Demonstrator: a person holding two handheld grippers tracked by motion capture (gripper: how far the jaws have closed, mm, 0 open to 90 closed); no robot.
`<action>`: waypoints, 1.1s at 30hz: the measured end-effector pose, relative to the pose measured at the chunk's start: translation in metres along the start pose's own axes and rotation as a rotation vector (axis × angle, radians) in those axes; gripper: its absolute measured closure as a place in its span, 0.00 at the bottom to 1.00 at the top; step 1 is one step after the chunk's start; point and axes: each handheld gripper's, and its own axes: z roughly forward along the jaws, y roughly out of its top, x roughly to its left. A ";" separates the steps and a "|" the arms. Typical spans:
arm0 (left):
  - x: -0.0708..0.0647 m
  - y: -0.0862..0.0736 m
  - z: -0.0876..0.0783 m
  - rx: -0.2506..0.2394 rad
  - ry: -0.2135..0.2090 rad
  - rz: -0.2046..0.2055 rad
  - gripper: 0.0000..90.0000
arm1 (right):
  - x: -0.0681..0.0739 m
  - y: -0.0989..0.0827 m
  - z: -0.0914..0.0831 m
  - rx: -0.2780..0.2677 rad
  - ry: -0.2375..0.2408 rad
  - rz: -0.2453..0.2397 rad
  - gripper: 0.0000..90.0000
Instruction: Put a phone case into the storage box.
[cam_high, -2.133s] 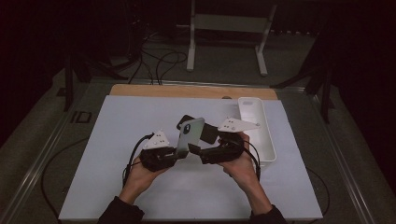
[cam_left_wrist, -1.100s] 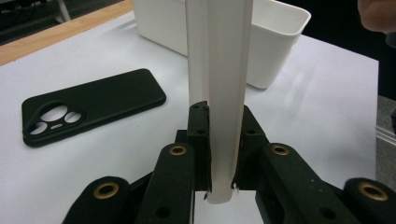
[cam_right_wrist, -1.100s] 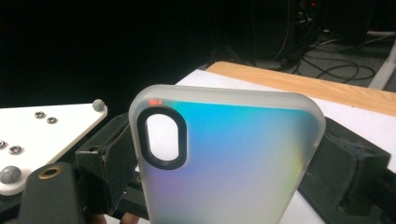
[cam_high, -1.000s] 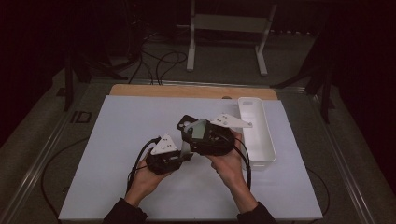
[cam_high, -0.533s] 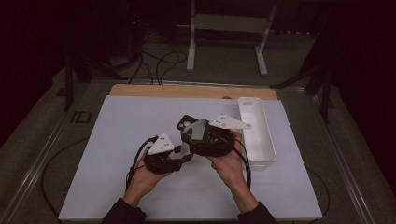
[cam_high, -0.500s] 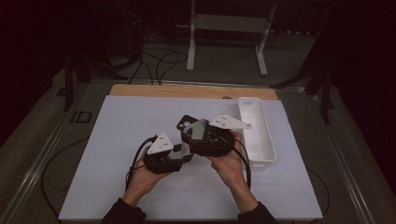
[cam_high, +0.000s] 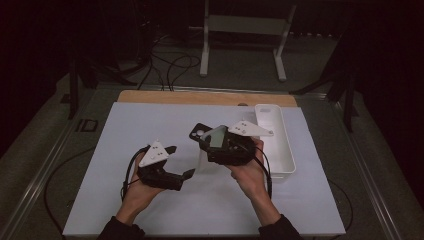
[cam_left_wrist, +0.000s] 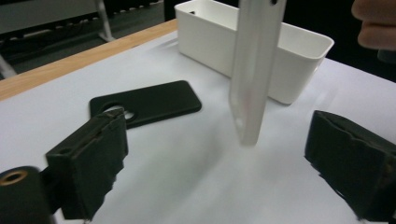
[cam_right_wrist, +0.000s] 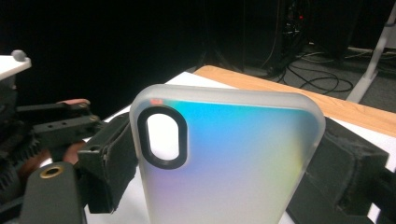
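A frosted, iridescent phone case (cam_right_wrist: 233, 158) with an oval camera hole stands upright between the pads of my right gripper (cam_right_wrist: 233, 191), which is shut on it. In the high view that right gripper (cam_high: 214, 139) holds the case (cam_high: 217, 135) above the white mat, just over a black phone case (cam_high: 198, 133) lying flat. My left gripper (cam_high: 181, 161) sits lower left of it, and its jaws have just been opening. In the left gripper view the frosted case (cam_left_wrist: 252, 70) hangs edge-on ahead, touching neither pad of the left gripper (cam_left_wrist: 219, 163); the black case (cam_left_wrist: 144, 102) lies beyond.
A long white bin (cam_high: 286, 142) stands at the right of the white mat (cam_high: 150, 120), and in the left gripper view this bin (cam_left_wrist: 280, 60) is just behind the frosted case. A wooden table edge (cam_high: 200, 97) runs along the back. Cables and a stand lie on the floor beyond.
My left gripper has drawn back to the left, away from the frosted case, and its jaws have spread apart. The right gripper has kept still with the case in it.
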 end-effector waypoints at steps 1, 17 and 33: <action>0.002 -0.002 -0.003 0.001 0.012 -0.001 0.03 | -0.001 0.000 0.000 0.000 0.001 0.000 0.18; 0.027 -0.039 -0.037 -0.080 0.150 -0.049 0.00 | -0.010 0.003 -0.003 -0.001 -0.014 -0.004 0.18; 0.035 -0.087 -0.055 -0.094 0.254 -0.092 0.00 | -0.018 0.004 -0.003 -0.010 -0.029 0.013 0.18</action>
